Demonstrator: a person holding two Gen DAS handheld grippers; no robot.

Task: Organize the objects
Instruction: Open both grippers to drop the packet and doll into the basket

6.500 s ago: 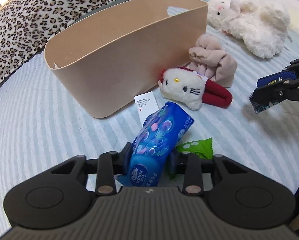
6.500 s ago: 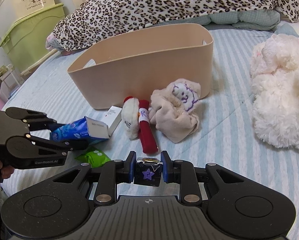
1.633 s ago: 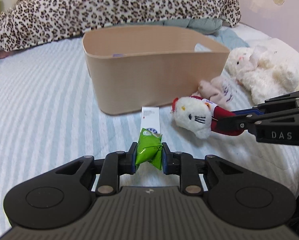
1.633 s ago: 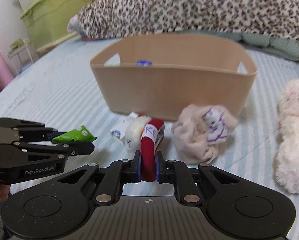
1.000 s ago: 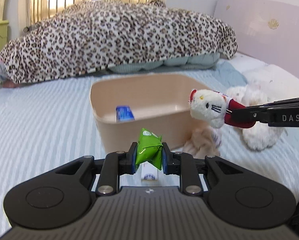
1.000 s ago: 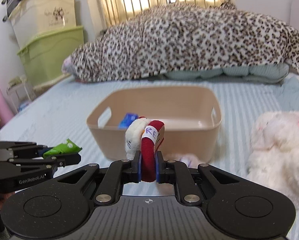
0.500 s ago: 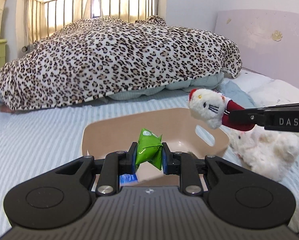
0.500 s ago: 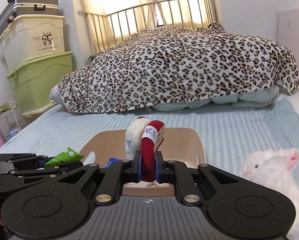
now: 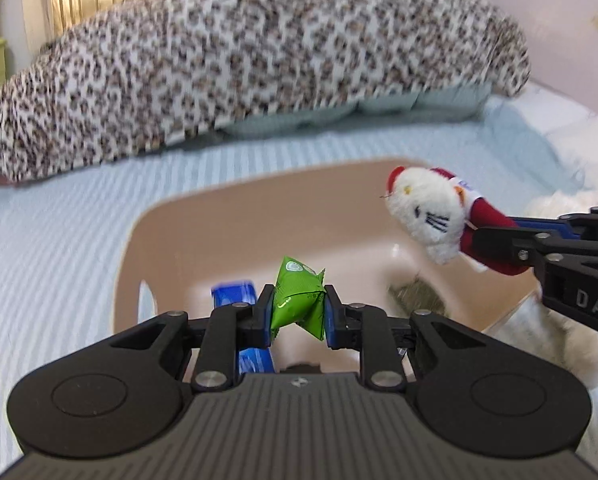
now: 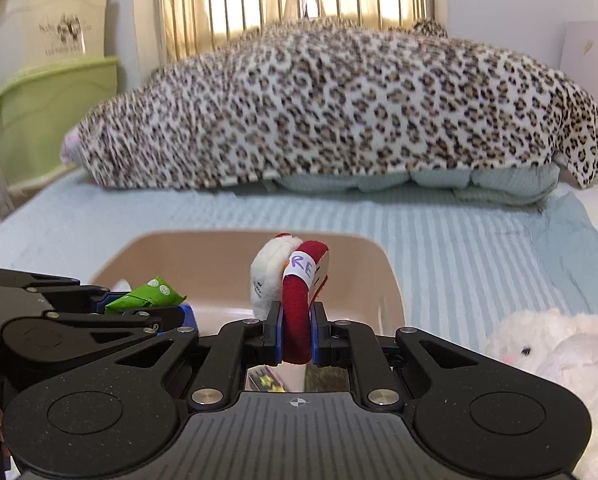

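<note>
green packet: clamped between the jaws of the left gripper, held upright over the near end of the bin; seen from the right wrist as a green wedge at the left gripper's tip

red-and-white cat plush: pinched by its red body in the right gripper, jaws shut tight on it, white head up and forward, a white tag with purple letters round the red part; in the left wrist view the plush hangs off the right gripper above the right half of the bin, face toward the camera

beige bin, oval, cut-out handle in its near wall: stands on the bed directly under both grippers; bin rim runs behind the plush

blue pack: lies inside the bin, just left of the left gripper's fingers

small dark item with yellow stars: inside the bin, seen under the right gripper

white bunny plush: on the striped sheet, right of the bin, outside it

leopard blanket: heaped across the far end of the bed

green and cream storage boxes: stacked, far left
</note>
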